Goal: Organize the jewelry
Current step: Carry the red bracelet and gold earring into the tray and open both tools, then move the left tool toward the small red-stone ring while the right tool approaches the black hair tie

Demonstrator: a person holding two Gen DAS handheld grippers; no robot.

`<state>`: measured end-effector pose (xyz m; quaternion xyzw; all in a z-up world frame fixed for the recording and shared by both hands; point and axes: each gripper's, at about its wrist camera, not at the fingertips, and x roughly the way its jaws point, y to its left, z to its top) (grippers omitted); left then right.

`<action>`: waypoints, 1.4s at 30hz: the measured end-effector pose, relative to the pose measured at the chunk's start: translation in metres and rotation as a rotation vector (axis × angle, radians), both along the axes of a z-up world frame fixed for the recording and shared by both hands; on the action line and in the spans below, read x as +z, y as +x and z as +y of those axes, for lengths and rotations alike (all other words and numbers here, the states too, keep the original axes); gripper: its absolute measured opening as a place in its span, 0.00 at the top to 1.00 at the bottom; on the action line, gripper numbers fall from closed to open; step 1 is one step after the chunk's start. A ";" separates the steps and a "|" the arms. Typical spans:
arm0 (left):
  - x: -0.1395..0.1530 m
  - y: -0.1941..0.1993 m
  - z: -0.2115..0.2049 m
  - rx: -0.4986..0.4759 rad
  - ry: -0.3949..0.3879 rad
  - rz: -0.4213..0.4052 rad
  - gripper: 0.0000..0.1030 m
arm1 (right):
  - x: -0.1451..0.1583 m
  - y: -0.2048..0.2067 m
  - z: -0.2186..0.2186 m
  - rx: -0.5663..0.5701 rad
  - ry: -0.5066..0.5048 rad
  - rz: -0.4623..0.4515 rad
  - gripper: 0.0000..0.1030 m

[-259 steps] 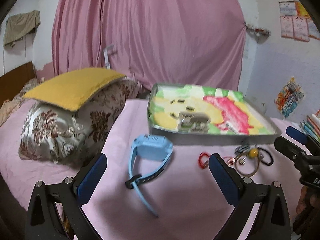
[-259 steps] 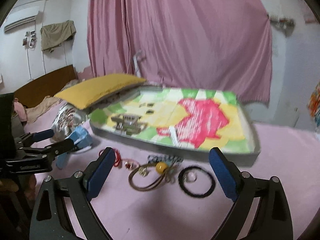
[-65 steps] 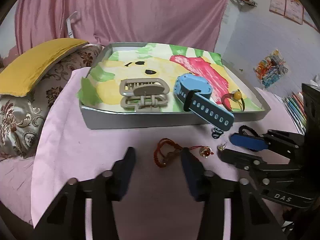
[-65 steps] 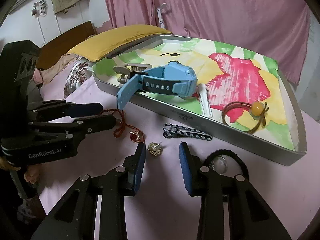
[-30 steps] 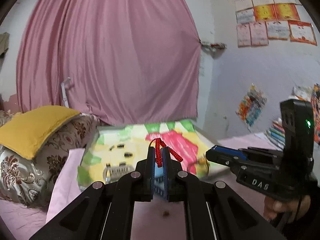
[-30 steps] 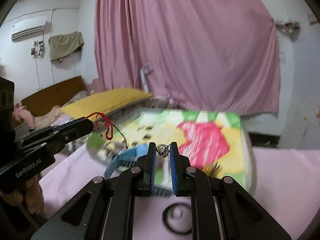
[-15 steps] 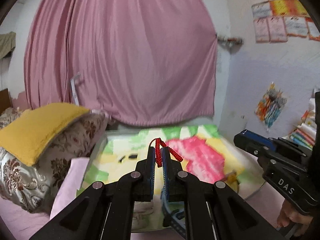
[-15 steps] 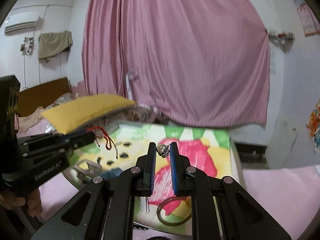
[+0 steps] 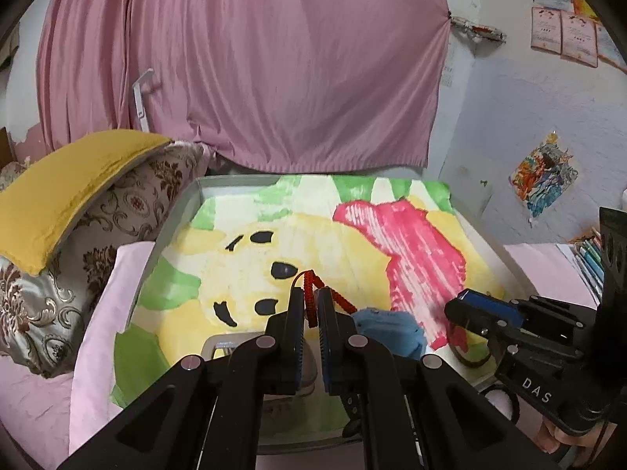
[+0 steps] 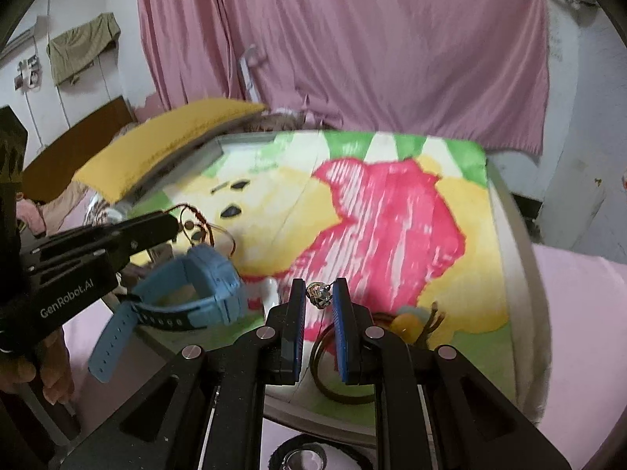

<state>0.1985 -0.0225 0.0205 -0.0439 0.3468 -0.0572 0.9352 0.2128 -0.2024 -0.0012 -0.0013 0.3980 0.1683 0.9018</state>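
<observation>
Overhead, left claw [image 9: 310,301] pinches a braided red cord [image 9: 311,288]; right claw [image 10: 318,293] clamps a small silvery charm [image 10: 319,293].

I am in a bedroom at home. The tray [image 9: 172,215] in front of me sits on a bed with a pink sheet [image 9: 94,352], and at the near left lie a patterned pillow [image 9: 78,258] under a yellow cushion [image 9: 58,188]. A pink curtain [image 9: 243,62] hangs across the far wall. At the far left I see a wooden headboard [image 10: 78,137] and a cloth [image 10: 82,47] hung up high; on the right wall are certificates [image 9: 564,33] and a child's painting [image 9: 542,174]
</observation>
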 end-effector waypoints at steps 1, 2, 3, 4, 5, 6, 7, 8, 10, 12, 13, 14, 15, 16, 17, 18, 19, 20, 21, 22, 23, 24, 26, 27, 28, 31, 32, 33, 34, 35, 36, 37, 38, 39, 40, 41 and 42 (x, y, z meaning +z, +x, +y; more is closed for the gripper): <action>0.000 0.001 0.000 0.001 0.003 0.009 0.93 | -0.002 0.002 0.001 0.002 -0.004 0.009 0.88; -0.001 0.002 0.000 0.003 0.007 0.019 0.93 | -0.004 0.002 0.002 0.003 -0.007 0.019 0.88; -0.002 0.002 0.001 0.005 0.008 0.026 0.93 | -0.005 0.003 0.003 0.004 -0.007 0.028 0.88; -0.003 0.002 0.001 0.005 0.008 0.036 0.93 | -0.006 0.003 0.004 0.003 -0.005 0.032 0.88; -0.004 0.002 0.001 0.005 0.008 0.041 0.93 | -0.006 0.004 0.004 0.002 -0.004 0.035 0.88; -0.005 0.002 0.002 0.006 0.010 0.046 0.93 | -0.006 0.004 0.004 0.002 -0.003 0.038 0.88; -0.006 0.002 0.002 0.005 0.011 0.049 0.93 | -0.006 0.004 0.003 0.002 -0.001 0.040 0.88; -0.005 0.001 0.002 0.006 0.010 0.048 0.93 | -0.006 0.004 0.003 0.001 0.001 0.041 0.88; -0.006 0.002 0.002 0.009 0.006 0.051 0.93 | -0.004 0.002 0.001 -0.006 0.007 0.037 0.86; -0.006 0.001 0.002 0.007 -0.001 0.049 0.93 | -0.001 0.000 -0.001 -0.012 0.012 0.027 0.82; -0.005 0.000 0.003 0.009 -0.002 0.047 0.93 | 0.000 -0.002 -0.002 -0.013 0.018 0.019 0.80; -0.005 -0.001 0.004 0.012 -0.004 0.044 0.91 | 0.002 -0.004 -0.004 -0.015 0.024 0.011 0.76; -0.004 -0.003 0.005 0.017 -0.009 0.041 0.86 | 0.003 -0.006 -0.005 -0.017 0.026 0.005 0.72; -0.002 -0.005 0.006 0.021 -0.015 0.036 0.82 | 0.006 -0.010 -0.006 -0.024 0.027 -0.010 0.70; -0.001 -0.009 0.008 0.027 -0.029 0.024 0.75 | 0.008 -0.014 -0.008 -0.027 0.027 -0.027 0.69; 0.001 -0.013 0.011 0.032 -0.044 0.012 0.66 | 0.011 -0.018 -0.010 -0.029 0.028 -0.043 0.67; 0.002 -0.017 0.013 0.039 -0.058 -0.001 0.62 | 0.014 -0.023 -0.012 -0.035 0.028 -0.061 0.65; 0.005 -0.021 0.015 0.048 -0.070 -0.014 0.56 | 0.016 -0.026 -0.014 -0.042 0.030 -0.077 0.61; 0.007 -0.026 0.018 0.060 -0.081 -0.036 0.52 | 0.018 -0.030 -0.016 -0.048 0.034 -0.096 0.56; 0.010 -0.031 0.020 0.067 -0.087 -0.054 0.51 | 0.022 -0.036 -0.019 -0.055 0.040 -0.119 0.53; 0.012 -0.035 0.021 0.073 -0.091 -0.070 0.46 | 0.026 -0.044 -0.022 -0.067 0.046 -0.153 0.49; 0.015 -0.041 0.023 0.082 -0.095 -0.098 0.40 | 0.029 -0.049 -0.024 -0.077 0.044 -0.176 0.44; 0.020 -0.052 0.026 0.094 -0.100 -0.144 0.30 | 0.035 -0.061 -0.028 -0.094 0.042 -0.227 0.36; 0.023 -0.057 0.026 0.096 -0.101 -0.166 0.24 | 0.037 -0.066 -0.030 -0.097 0.046 -0.245 0.31; 0.025 -0.061 0.026 0.098 -0.099 -0.183 0.21 | 0.039 -0.071 -0.032 -0.101 0.052 -0.262 0.27; 0.028 -0.073 0.024 0.094 -0.085 -0.220 0.10 | 0.044 -0.084 -0.037 -0.113 0.069 -0.315 0.12; 0.029 -0.077 0.023 0.091 -0.080 -0.225 0.07 | 0.046 -0.089 -0.039 -0.117 0.072 -0.332 0.10; 0.029 -0.081 0.021 0.085 -0.073 -0.231 0.05 | 0.048 -0.093 -0.041 -0.122 0.073 -0.349 0.09; 0.029 -0.085 0.019 0.080 -0.067 -0.237 0.05 | 0.048 -0.096 -0.042 -0.125 0.072 -0.359 0.08; 0.028 -0.089 0.017 0.074 -0.057 -0.243 0.05 | 0.050 -0.100 -0.044 -0.130 0.070 -0.375 0.07; 0.028 -0.092 0.016 0.072 -0.049 -0.246 0.04 | 0.051 -0.103 -0.046 -0.134 0.069 -0.390 0.05; 0.028 -0.096 0.015 0.068 -0.045 -0.252 0.04 | 0.052 -0.106 -0.046 -0.136 0.068 -0.399 0.03; 0.028 -0.101 0.014 0.067 -0.045 -0.260 0.04 | 0.053 -0.110 -0.049 -0.140 0.066 -0.418 0.02; 0.028 -0.105 0.014 0.070 -0.048 -0.270 0.04 | 0.054 -0.114 -0.049 -0.139 0.064 -0.428 0.02; 0.028 -0.110 0.014 0.071 -0.051 -0.284 0.04 | 0.055 -0.118 -0.051 -0.142 0.060 -0.445 0.02; 0.028 -0.115 0.014 0.070 -0.051 -0.294 0.04 | 0.056 -0.120 -0.053 -0.143 0.058 -0.453 0.02; 0.029 -0.118 0.013 0.069 -0.046 -0.306 0.04 | 0.056 -0.122 -0.054 -0.144 0.056 -0.459 0.02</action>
